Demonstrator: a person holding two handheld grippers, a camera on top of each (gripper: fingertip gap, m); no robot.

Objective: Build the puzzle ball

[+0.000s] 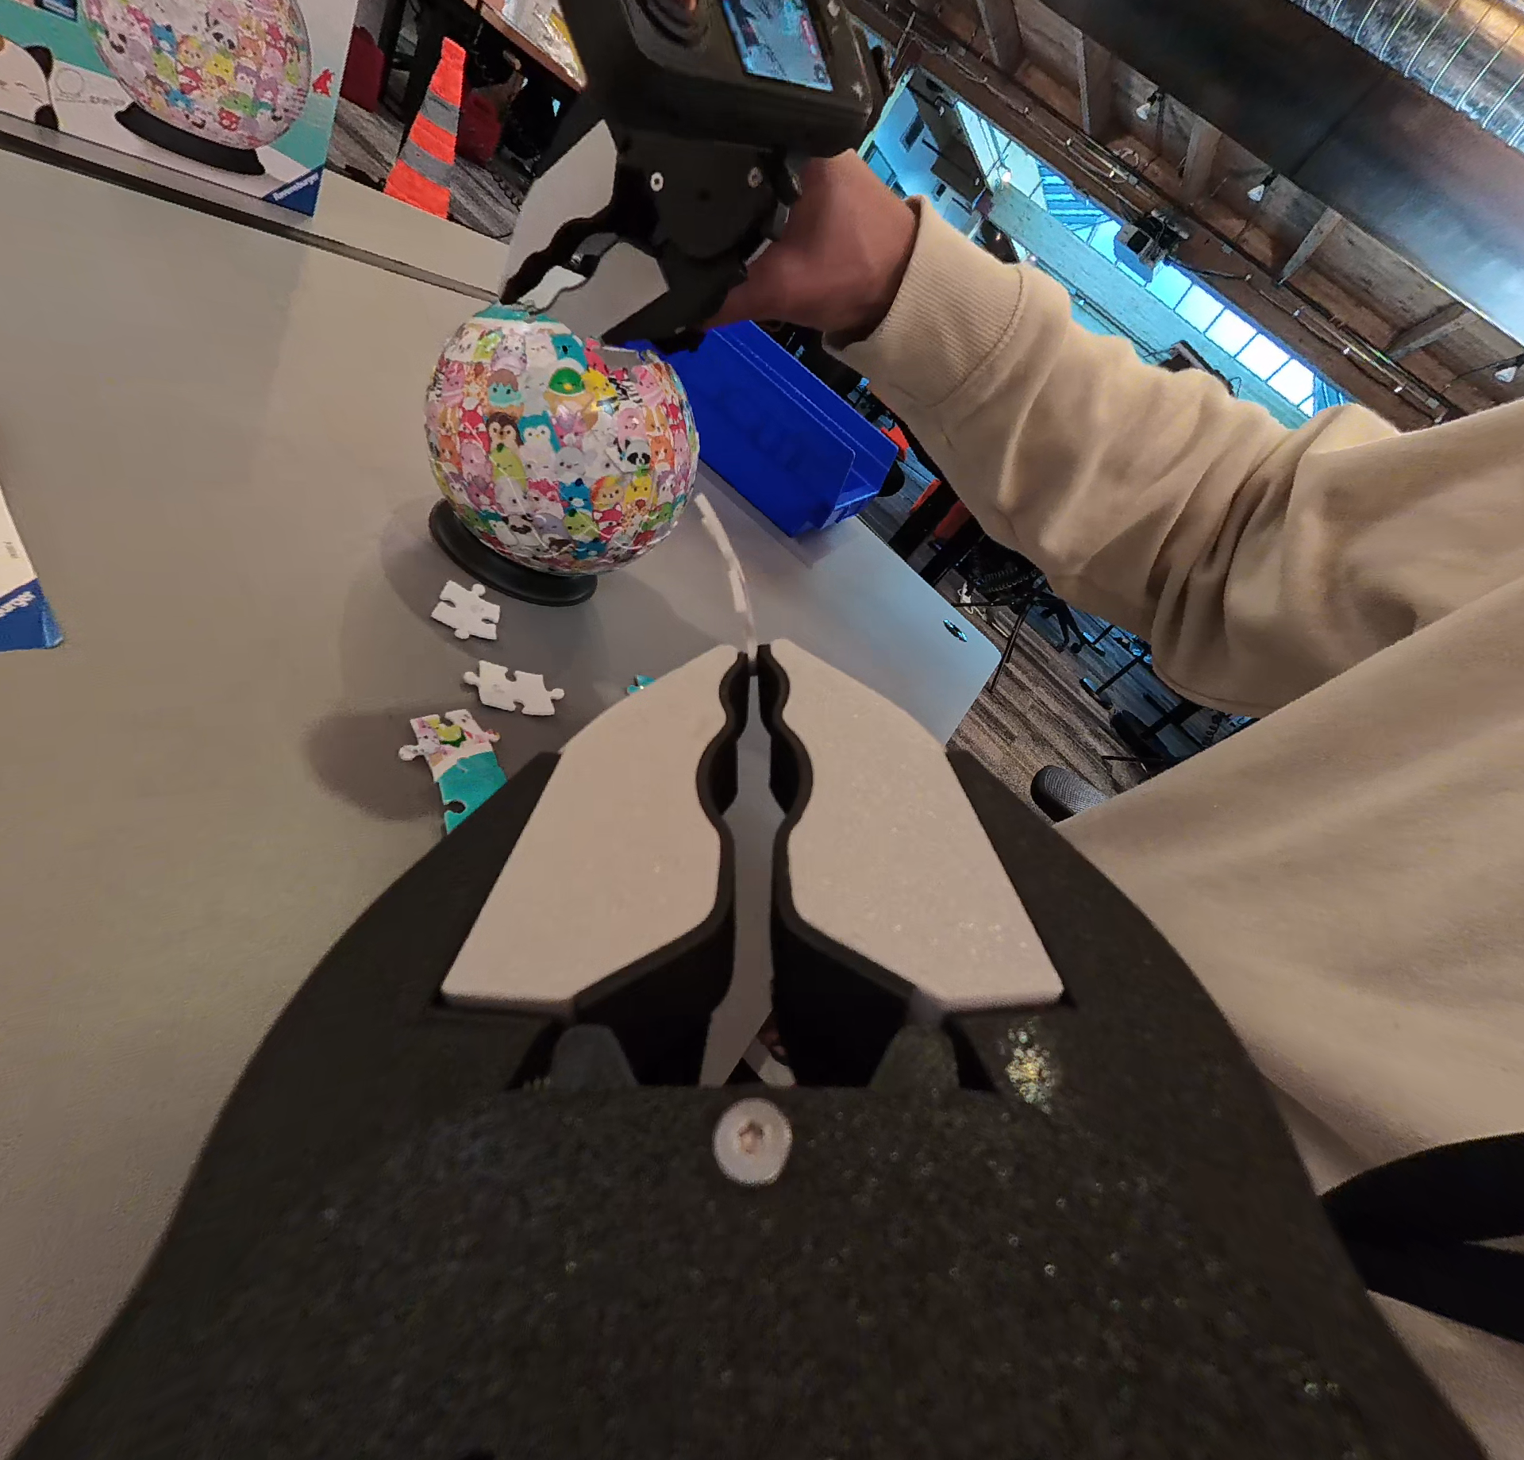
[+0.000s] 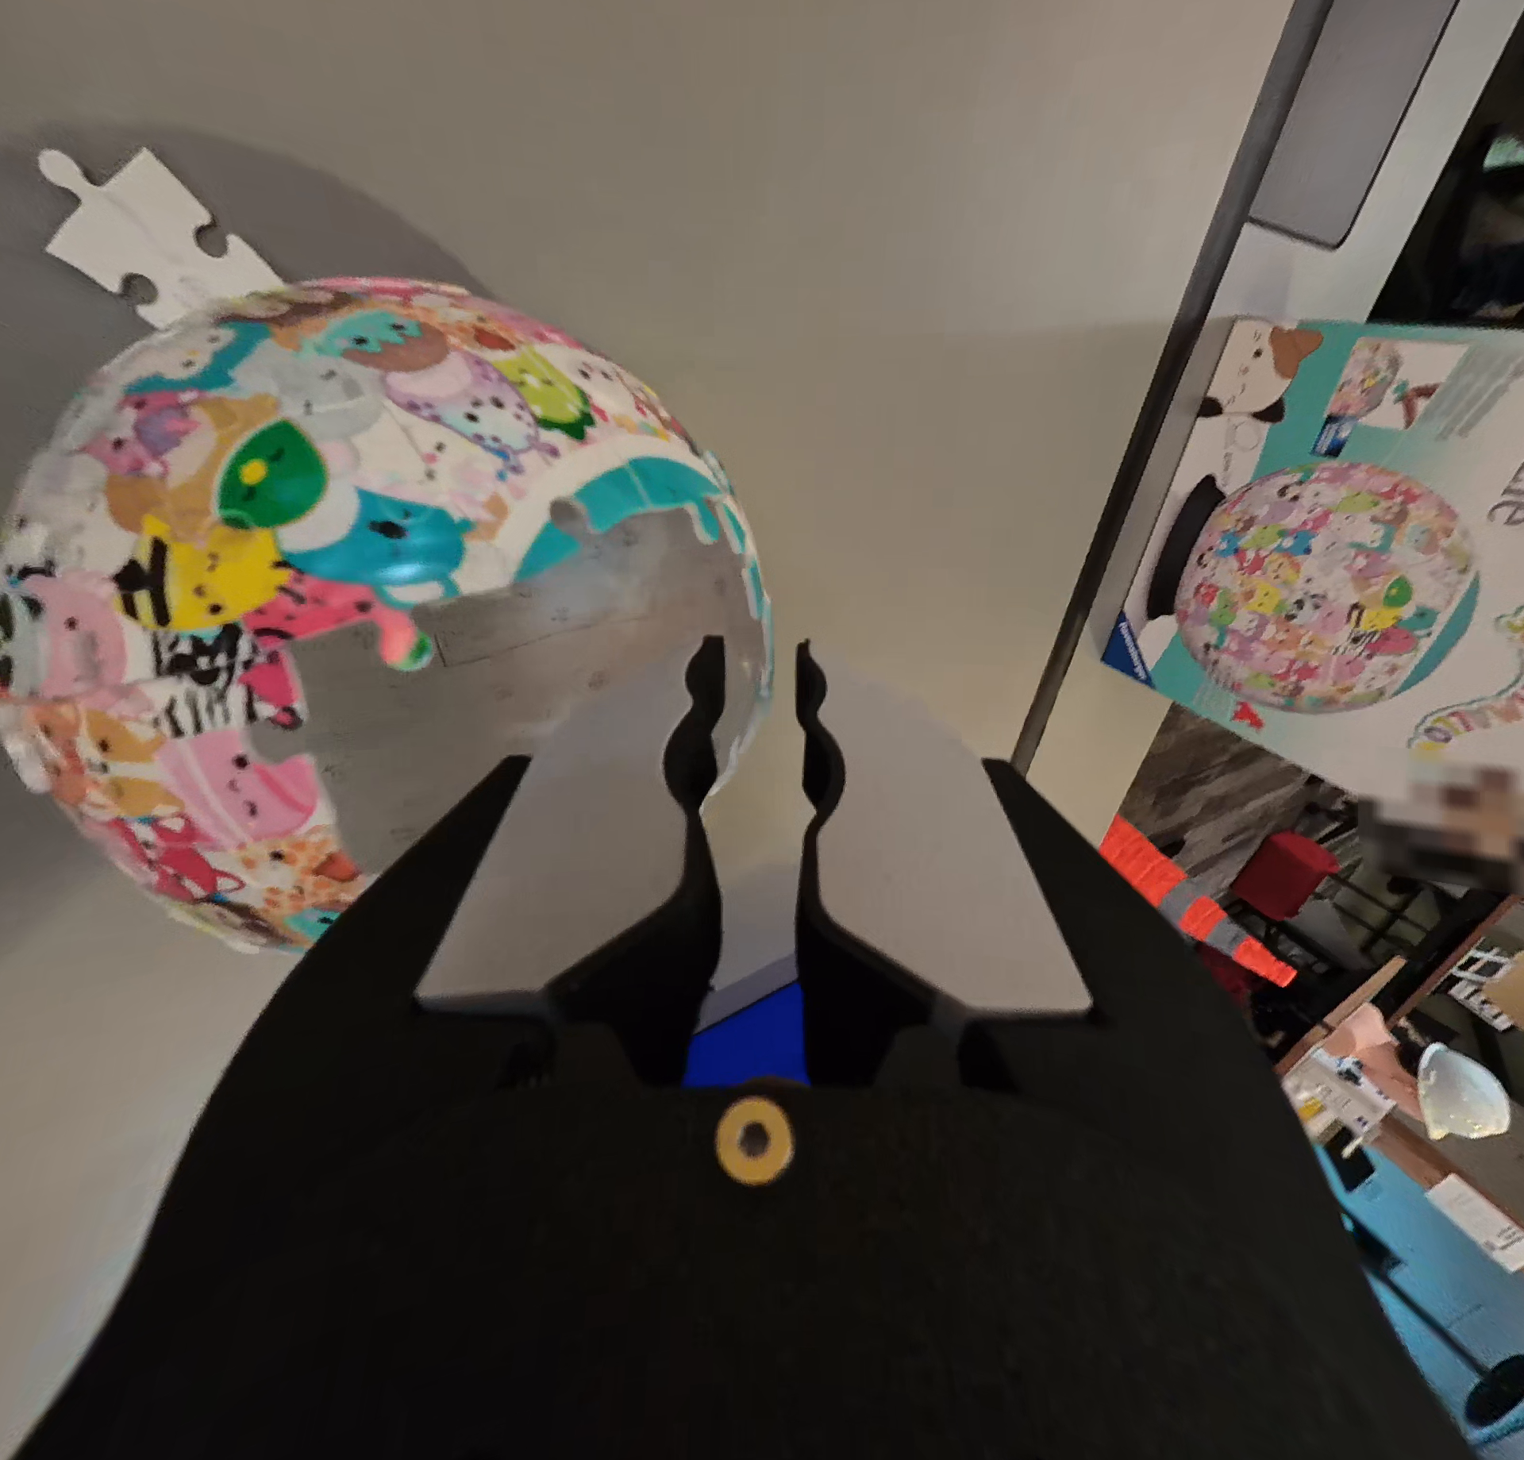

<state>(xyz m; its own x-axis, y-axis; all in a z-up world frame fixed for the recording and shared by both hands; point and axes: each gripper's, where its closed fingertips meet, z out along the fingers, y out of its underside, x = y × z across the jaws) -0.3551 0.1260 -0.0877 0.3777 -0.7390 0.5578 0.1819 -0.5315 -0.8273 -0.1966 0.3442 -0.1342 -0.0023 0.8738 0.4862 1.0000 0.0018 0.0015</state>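
White-backed and edge-on, the curved puzzle strip (image 1: 730, 571) sat pinched in your left claw (image 1: 752, 661), its length arcing ahead toward the puzzle ball (image 1: 561, 439) on the bench (image 1: 165, 447), while your released right claw (image 2: 759, 653) hovered at the ball's gap.

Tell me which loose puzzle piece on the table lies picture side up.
The piece cluster nearest the left gripper: it shows colours and teal. The two pieces nearer the ball show white backs.

Black grippers, wavy-edged fingers (image 1: 726, 760), silver screw (image 1: 751, 1142), cream ribbed-cuff sleeve (image 1: 1113, 464)
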